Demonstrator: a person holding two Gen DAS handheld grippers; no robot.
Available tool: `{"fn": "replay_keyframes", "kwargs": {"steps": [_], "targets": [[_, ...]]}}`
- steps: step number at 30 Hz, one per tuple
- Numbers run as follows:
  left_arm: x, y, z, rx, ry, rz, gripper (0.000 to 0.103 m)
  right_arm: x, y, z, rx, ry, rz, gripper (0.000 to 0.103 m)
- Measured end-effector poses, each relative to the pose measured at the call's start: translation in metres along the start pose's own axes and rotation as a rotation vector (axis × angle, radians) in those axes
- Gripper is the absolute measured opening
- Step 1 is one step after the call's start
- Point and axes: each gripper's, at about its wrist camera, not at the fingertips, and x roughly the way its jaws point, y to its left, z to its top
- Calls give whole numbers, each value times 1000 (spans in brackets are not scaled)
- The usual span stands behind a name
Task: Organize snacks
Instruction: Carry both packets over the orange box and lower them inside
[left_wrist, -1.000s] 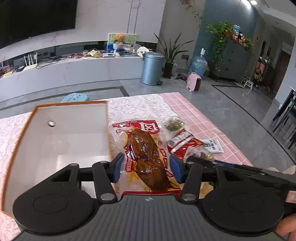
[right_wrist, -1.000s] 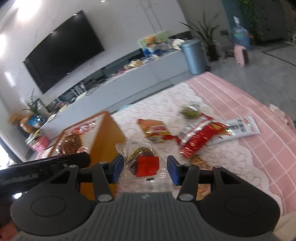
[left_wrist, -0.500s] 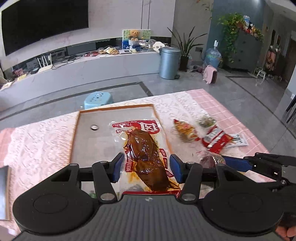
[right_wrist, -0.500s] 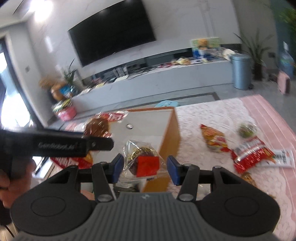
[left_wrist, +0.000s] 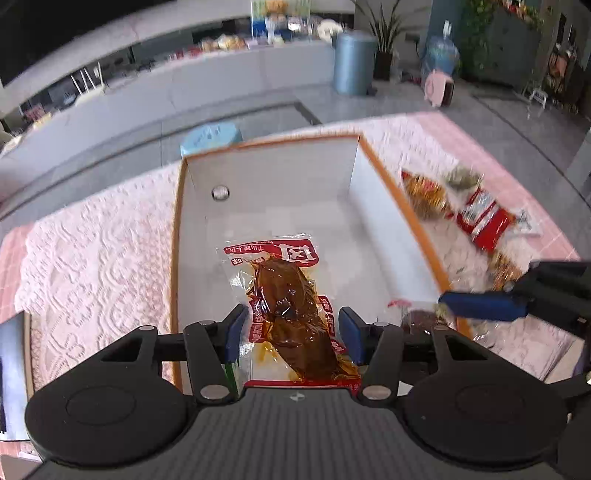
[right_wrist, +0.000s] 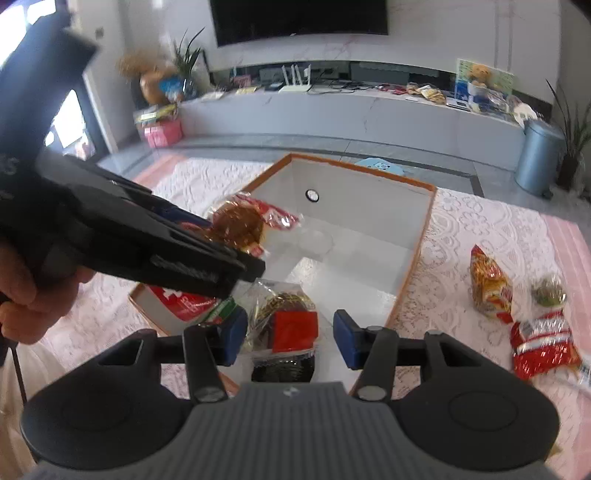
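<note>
My left gripper (left_wrist: 291, 334) is shut on a clear pouch of brown braised meat with red print (left_wrist: 286, 295) and holds it over the open white box with an orange rim (left_wrist: 391, 188). My right gripper (right_wrist: 290, 338) is shut on a clear packet with a red label (right_wrist: 291, 328) and holds it above the same box (right_wrist: 413, 254). In the right wrist view the left gripper's body crosses the left side, with the meat pouch (right_wrist: 238, 221) at its tip. A red-and-white pack (right_wrist: 181, 302) lies in the box's near corner.
Loose snacks lie on the lace cloth right of the box: an orange-yellow bag (right_wrist: 489, 282), a small green packet (right_wrist: 548, 291) and a red bag (right_wrist: 541, 345). A pink checked tablecloth (right_wrist: 569, 240) lies beyond. A black object (left_wrist: 9, 373) sits at the table's left edge.
Both grippers have moved left and over the box with their packets still held. The box now lies directly under both of them.
</note>
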Motion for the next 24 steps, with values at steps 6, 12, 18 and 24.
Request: {"fn": "replay_keyframes", "kwargs": {"steps": [6, 12, 18, 24], "targets": [[25, 5, -2, 41, 73, -6, 61, 26, 11, 6, -117, 64, -29, 49], [47, 4, 0, 113, 136, 4, 61, 47, 9, 9, -182, 122, -26, 50], [66, 0, 2, 193, 183, -13, 61, 67, 6, 9, -215, 189, -12, 50], [79, 3, 5, 218, 212, -18, 61, 83, -3, 17, -196, 234, 10, 51]]}}
